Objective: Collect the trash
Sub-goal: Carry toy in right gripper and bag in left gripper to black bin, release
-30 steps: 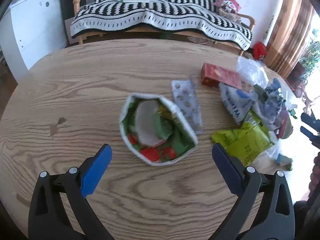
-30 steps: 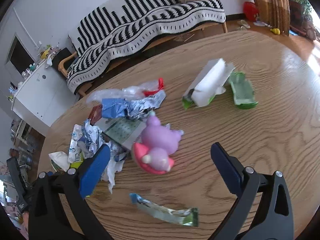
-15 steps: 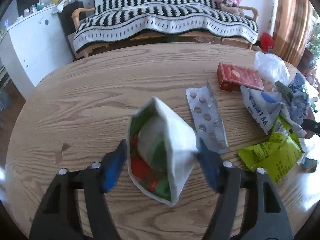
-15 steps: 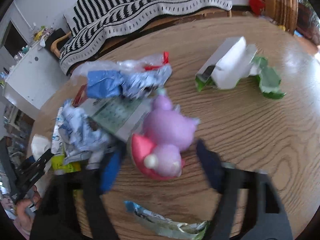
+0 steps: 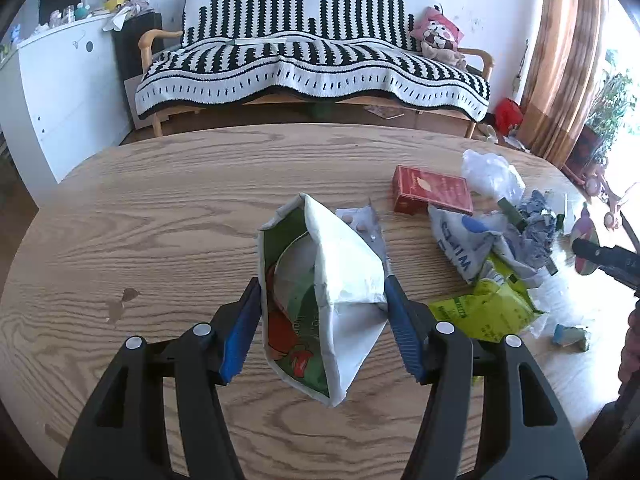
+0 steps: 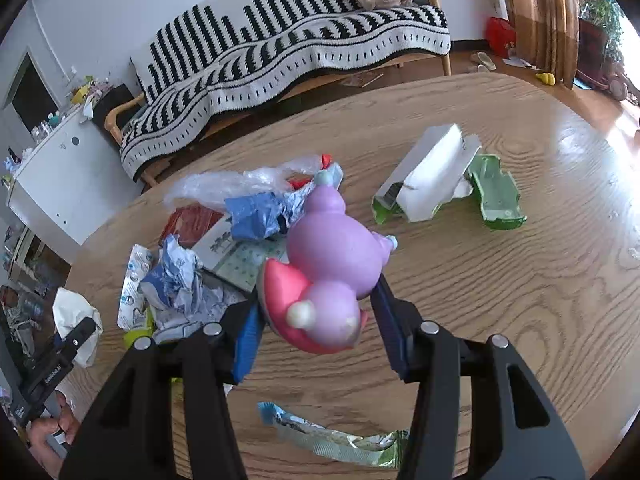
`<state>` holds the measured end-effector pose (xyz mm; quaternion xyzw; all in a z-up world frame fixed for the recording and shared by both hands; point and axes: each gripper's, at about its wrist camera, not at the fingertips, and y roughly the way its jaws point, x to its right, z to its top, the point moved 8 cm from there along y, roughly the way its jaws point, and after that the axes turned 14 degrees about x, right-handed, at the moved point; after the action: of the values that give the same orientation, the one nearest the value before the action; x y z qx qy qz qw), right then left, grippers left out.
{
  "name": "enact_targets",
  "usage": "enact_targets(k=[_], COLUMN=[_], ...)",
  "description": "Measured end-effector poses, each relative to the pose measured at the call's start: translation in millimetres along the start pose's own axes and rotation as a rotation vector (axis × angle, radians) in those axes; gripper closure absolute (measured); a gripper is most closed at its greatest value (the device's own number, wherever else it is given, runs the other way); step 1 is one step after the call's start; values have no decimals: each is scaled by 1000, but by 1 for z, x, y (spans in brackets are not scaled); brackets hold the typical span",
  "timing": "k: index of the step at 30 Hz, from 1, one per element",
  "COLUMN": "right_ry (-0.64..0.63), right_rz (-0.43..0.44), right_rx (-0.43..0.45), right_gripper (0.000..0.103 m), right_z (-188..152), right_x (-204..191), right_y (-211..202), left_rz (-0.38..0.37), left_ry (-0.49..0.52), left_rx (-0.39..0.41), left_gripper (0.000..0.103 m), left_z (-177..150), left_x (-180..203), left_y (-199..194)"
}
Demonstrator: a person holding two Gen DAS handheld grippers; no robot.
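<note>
Closing on its catch, the right gripper (image 6: 316, 320) has both blue pads against a purple toy (image 6: 332, 276) with a pink base, while the left gripper (image 5: 320, 316) pinches a white-and-green carton (image 5: 324, 300) by its sides; both sit above the tabletop (image 5: 160, 220) near its front edge, with the loose trash pile (image 5: 500, 248) toward the right edge. I judge this the grasp-and-lift step, and next each piece needs carrying to a bin I cannot see. A second ago both jaws gaped wide with toy and carton lying free.
</note>
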<state>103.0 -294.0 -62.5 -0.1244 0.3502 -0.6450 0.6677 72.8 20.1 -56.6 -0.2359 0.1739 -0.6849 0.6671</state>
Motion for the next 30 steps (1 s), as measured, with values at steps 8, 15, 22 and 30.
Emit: enact_targets(k=[8,15,22,30], right_ry=[90,198,293,554], right_rz=[102,56,-175,-224], right_rx=[58,285,352,53], right_gripper=[52,52,49,51], right_z=[12,21,-14,-158], right_x=[-6,75,245,369], right_y=[-44,-162,-272,-245], left_rz=[-132,-395,-699,-650], left_ry=[-17,128,185,392], left_rx=[52,58,-209,-508], left_gripper=[43,42,42,43], left_z=[6,6,-81,-242], left_x=[71,243,417,471], left_y=[-53,-120,-151,-109])
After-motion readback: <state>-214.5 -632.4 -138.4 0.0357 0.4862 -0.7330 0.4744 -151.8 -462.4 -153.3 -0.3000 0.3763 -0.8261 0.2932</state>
